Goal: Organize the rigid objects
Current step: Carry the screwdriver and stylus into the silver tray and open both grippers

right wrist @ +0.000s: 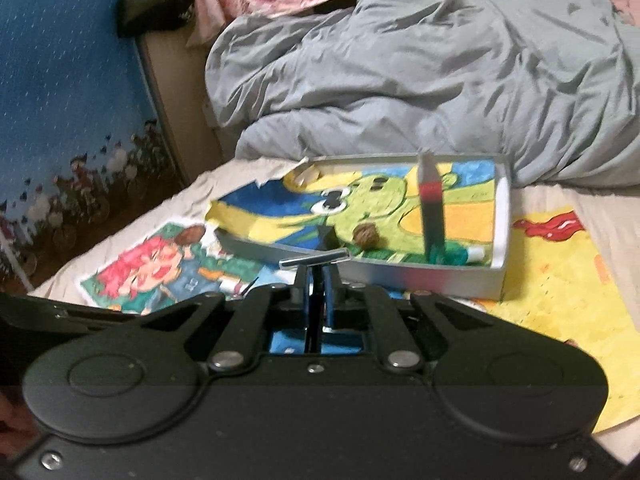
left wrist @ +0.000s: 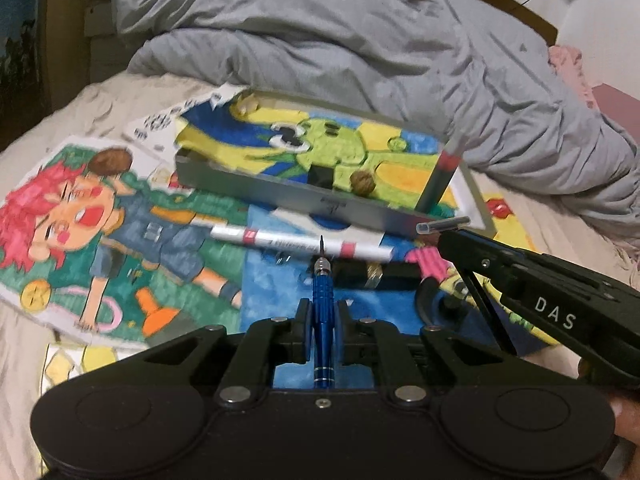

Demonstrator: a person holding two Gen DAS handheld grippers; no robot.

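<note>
A blue screwdriver [left wrist: 322, 312] is clamped in the left tongs [left wrist: 323, 316] and a thin metal rod [right wrist: 314, 261] in the right tongs [right wrist: 316, 280]; delivery into the grey tray [right wrist: 420, 280] on the bed is judged next.

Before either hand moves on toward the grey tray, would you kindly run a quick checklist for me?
1. Left tongs shut on the blue screwdriver: ok.
2. Right tongs shut on the small metal rod: ok.
3. Grey tray open and in view: ok.
4. Free space in the tray: ok, beside the walnut and the upright marker.
5. White pen put away: not ok, lying on the drawings.
</note>
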